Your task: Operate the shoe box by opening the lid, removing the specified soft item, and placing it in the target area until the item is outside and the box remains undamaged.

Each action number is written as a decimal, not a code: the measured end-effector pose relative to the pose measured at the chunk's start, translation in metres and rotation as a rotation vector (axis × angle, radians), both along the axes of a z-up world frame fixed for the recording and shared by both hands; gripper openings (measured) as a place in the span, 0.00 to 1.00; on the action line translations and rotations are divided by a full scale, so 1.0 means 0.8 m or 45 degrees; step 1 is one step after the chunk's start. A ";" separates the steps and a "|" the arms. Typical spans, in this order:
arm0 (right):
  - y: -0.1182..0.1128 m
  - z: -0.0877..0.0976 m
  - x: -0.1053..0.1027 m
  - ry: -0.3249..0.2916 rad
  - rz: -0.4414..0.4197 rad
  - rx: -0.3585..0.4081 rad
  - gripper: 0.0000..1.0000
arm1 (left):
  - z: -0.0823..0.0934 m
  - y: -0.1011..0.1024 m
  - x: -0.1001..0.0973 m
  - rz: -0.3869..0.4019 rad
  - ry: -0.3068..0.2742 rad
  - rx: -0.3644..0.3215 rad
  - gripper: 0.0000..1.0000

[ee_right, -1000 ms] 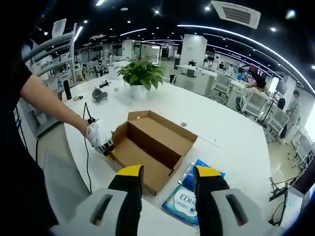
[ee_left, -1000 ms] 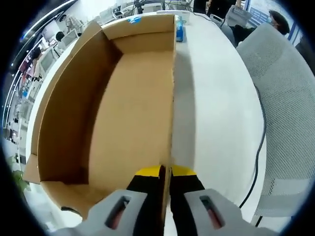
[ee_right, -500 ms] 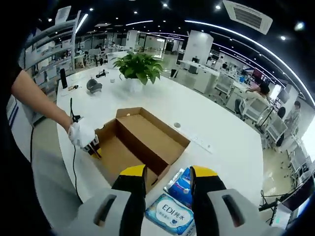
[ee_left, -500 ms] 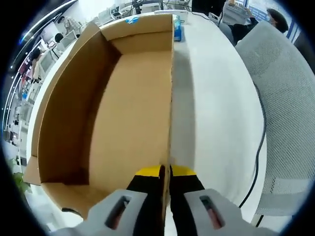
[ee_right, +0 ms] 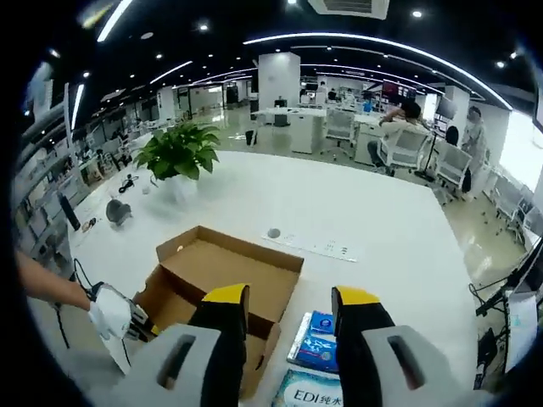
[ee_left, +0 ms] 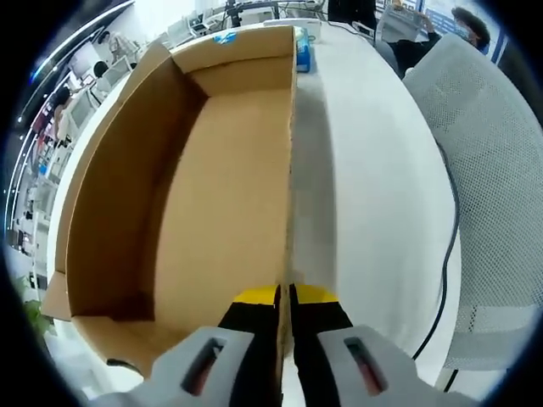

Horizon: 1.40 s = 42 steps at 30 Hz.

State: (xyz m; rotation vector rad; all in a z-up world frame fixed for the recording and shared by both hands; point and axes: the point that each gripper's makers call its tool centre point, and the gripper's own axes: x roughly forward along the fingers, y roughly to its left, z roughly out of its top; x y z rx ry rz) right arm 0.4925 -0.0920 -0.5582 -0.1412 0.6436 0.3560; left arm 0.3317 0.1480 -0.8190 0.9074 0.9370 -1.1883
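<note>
Left gripper [ee_left: 284, 297]: yellow-tipped jaws pressed onto the near end of one side wall of the open brown cardboard shoe box [ee_left: 212, 170], one jaw each side of the panel; also seen from the right gripper view [ee_right: 140, 326] at the box's near-left corner.

Right gripper [ee_right: 284, 297]: jaws spread, holding nothing, raised above the box [ee_right: 225, 275].

Box edges: lid off, walls upright, inside bare; pinched wall ran straight away from the left gripper toward the far end.

Soft item: blue plastic tissue packs [ee_right: 314, 339] lay on the white table [ee_right: 373, 220], just beside the box's right side, below the right jaw; a blue pack [ee_left: 303, 49] was also seen past the box's far corner.

Open room: wide bare tabletop right of the pinched wall; white mesh chair [ee_left: 492, 195] and black cable [ee_left: 445, 254] at the table's edge; potted green plant [ee_right: 178, 153] well apart beyond the box.
</note>
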 end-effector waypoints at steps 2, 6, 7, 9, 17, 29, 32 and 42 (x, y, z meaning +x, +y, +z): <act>0.006 -0.007 0.006 0.019 0.004 0.003 0.40 | 0.000 0.000 0.000 0.010 0.010 -0.001 0.03; 0.020 -0.016 0.013 0.038 0.001 0.007 0.39 | 0.000 -0.001 0.001 0.029 0.028 0.000 0.03; 0.022 -0.017 0.014 0.040 0.000 0.011 0.39 | 0.000 -0.001 0.000 0.027 0.025 -0.001 0.03; 0.031 -0.015 0.021 -0.002 0.015 0.043 0.34 | 0.000 -0.001 0.001 0.017 0.018 -0.001 0.03; 0.031 -0.042 0.050 0.128 -0.083 0.101 0.39 | 0.001 -0.001 0.001 0.002 0.003 -0.004 0.03; 0.031 -0.036 0.067 0.090 -0.118 0.141 0.45 | 0.002 -0.001 0.001 0.010 0.011 -0.004 0.03; 0.033 -0.044 0.070 0.059 -0.089 0.094 0.42 | 0.002 -0.001 0.001 0.008 0.010 -0.004 0.03; 0.032 -0.061 0.084 0.110 -0.115 0.089 0.36 | 0.003 -0.001 0.001 0.010 0.011 -0.004 0.03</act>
